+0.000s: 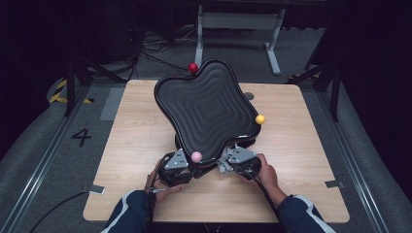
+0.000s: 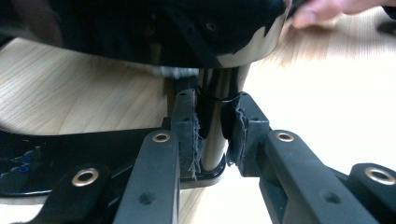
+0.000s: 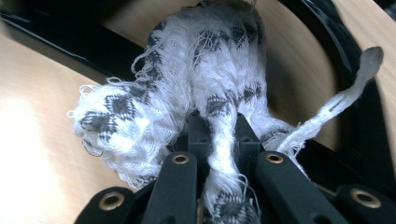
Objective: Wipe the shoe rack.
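Note:
A black wavy-ribbed tray (image 1: 209,104) stands tilted on a stand over the wooden table (image 1: 136,141). Red (image 1: 193,67), yellow (image 1: 260,119) and pink (image 1: 196,157) balls sit on its rim corners. Below the tray's near edge, my left gripper (image 1: 187,167) is shut on the stand's shiny post (image 2: 212,144), with a frayed pad on either side of it (image 2: 212,116). My right gripper (image 1: 224,164) is shut on a white cloth with a dark pattern (image 3: 187,88). The bunched cloth lies against the stand's black base ring (image 3: 70,44) beyond the jaws (image 3: 219,130).
The tray's glossy underside (image 2: 140,28) hangs close above the left gripper. A fingertip (image 2: 322,9) of the other hand shows at the top right of the left gripper view. A white metal frame (image 1: 238,22) stands on the floor behind the table.

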Tool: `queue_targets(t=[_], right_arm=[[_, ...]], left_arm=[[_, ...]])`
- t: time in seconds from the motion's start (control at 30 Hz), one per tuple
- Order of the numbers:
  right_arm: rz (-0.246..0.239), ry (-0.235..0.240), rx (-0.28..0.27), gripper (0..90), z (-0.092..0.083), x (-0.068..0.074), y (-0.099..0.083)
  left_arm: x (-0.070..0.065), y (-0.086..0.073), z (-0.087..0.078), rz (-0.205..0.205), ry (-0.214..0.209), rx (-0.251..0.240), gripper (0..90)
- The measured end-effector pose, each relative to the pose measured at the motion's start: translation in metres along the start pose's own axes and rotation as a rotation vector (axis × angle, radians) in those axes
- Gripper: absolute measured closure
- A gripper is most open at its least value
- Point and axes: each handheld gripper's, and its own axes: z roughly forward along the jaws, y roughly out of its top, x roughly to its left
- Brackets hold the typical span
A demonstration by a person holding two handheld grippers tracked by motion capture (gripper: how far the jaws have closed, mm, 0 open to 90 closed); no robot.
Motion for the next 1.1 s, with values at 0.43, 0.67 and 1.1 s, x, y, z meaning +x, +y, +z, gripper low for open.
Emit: queue_targets(t=[0.43, 0.67, 1.1], right_arm=[[0.147, -0.101, 0.052, 82.1, -0.021, -0.057, -0.039], [0.160, -0.097, 0.015, 82.2, -0.045, -0.060, -0.049], [0.174, -0.050, -0.108, 82.2, -0.100, -0.047, -0.063]], left_arm=[[0.001, 0.000, 0.000, 0.003, -0.001, -0.001, 74.1], [0.001, 0.000, 0.000, 0.004, -0.003, 0.001, 74.1], [0.001, 0.001, 0.001, 0.008, -0.002, 0.001, 74.1]])
